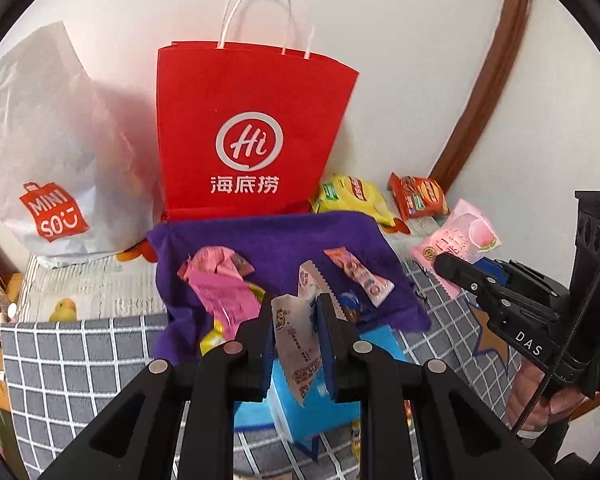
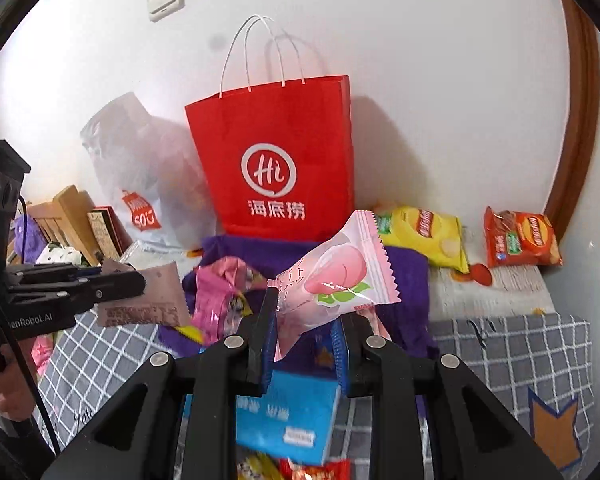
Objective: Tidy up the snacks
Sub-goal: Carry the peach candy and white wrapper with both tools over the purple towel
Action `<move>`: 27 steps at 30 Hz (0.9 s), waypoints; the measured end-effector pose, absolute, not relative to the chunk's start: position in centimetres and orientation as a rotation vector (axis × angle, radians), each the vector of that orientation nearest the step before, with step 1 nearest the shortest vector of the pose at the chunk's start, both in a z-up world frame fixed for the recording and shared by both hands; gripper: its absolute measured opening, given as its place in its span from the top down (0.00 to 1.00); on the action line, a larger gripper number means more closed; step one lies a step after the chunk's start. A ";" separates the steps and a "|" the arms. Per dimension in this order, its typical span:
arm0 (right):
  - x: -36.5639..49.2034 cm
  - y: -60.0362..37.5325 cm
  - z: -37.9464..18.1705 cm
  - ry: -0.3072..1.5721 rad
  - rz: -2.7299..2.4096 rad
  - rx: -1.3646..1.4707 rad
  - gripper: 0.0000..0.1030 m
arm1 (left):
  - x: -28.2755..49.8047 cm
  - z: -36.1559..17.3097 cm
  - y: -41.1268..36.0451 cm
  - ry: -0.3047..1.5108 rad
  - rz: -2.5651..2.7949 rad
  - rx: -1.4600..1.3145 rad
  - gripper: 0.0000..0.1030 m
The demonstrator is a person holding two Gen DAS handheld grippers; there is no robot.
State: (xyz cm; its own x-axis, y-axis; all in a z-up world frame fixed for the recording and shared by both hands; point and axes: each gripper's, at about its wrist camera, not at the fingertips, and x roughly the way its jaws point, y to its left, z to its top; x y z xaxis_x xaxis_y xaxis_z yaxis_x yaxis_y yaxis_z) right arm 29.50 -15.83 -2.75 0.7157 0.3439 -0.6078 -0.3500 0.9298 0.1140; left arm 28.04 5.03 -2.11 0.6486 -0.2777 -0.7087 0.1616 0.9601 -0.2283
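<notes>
White wall behind, and a grey checked bedcover (image 1: 72,364) underneath. Far left of the fingers slumps a white Miniso bag (image 1: 48,148). Left gripper (image 1: 296,344) pinches a pale snack wrapper (image 1: 296,348) upright between its fingers. Dead ahead, past a purple cloth (image 1: 284,240), stands the red paper bag (image 2: 276,152). Right gripper (image 2: 304,344) clamps a pink peach packet (image 2: 336,276), tilting up and right above its fingers.

Two bags stand beyond the grippers: one red paper bag (image 1: 252,132) and one white plastic bag (image 1: 52,152). Two chip packets, one yellow (image 2: 424,236), one orange (image 2: 522,238), lie right of them.
</notes>
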 end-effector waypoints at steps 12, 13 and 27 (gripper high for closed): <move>36.2 -13.8 -2.6 0.658 0.393 -0.007 0.76 | 33.6 -2.0 6.4 0.807 -0.234 -0.207 0.82; 36.6 -13.8 -3.1 0.660 0.391 -0.003 0.76 | 33.9 -2.2 6.4 0.806 -0.229 -0.204 0.82; 40.8 -15.4 -8.7 0.812 0.351 -0.009 0.76 | 36.6 -7.0 7.3 0.889 -0.244 -0.231 0.82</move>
